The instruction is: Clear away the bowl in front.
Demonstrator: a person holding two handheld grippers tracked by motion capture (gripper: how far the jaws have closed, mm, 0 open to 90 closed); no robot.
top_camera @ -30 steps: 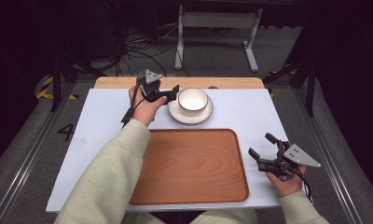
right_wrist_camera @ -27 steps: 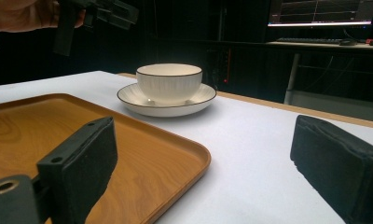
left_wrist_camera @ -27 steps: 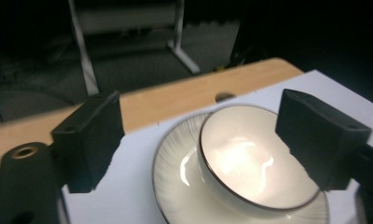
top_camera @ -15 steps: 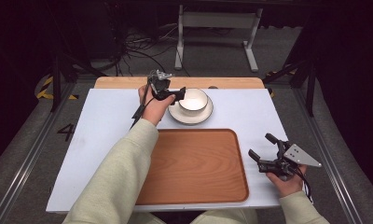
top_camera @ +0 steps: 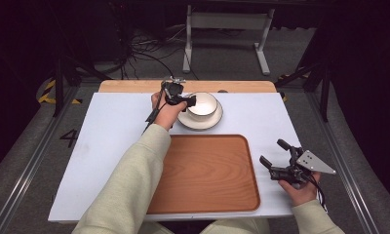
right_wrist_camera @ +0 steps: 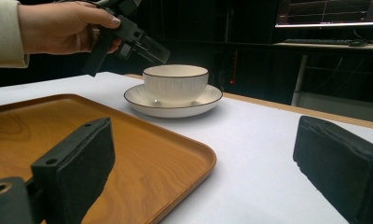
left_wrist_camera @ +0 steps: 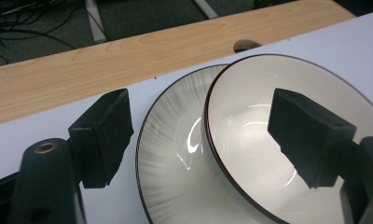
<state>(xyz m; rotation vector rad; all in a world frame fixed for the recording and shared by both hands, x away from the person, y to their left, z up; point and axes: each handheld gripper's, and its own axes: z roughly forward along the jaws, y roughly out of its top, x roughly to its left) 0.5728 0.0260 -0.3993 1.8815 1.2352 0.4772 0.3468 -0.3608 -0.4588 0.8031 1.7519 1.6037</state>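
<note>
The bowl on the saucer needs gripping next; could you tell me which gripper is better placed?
Left: the left gripper straddles the bowl rim, jaws closing; the right gripper rests beside the tray.

White bowl (top_camera: 202, 104) with dark rim, on ribbed white saucer (top_camera: 201, 120); reddish-brown wooden tray (top_camera: 207, 171); pale blue-white surface (top_camera: 115, 136); black jaws.

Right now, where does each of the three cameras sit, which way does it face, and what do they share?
High view: fixed above the person's side, looking forward and down on the table, wooden tray, both forearms and tools.
Left gripper view: rides the left tool, looking down along its open jaws, which straddle the rim of the bowl on its saucer.
Right gripper view: rides the right tool, low and level over the tray corner, jaws open; the left hand shows beyond.
Shared: bowl and saucer appear in all three.
</note>
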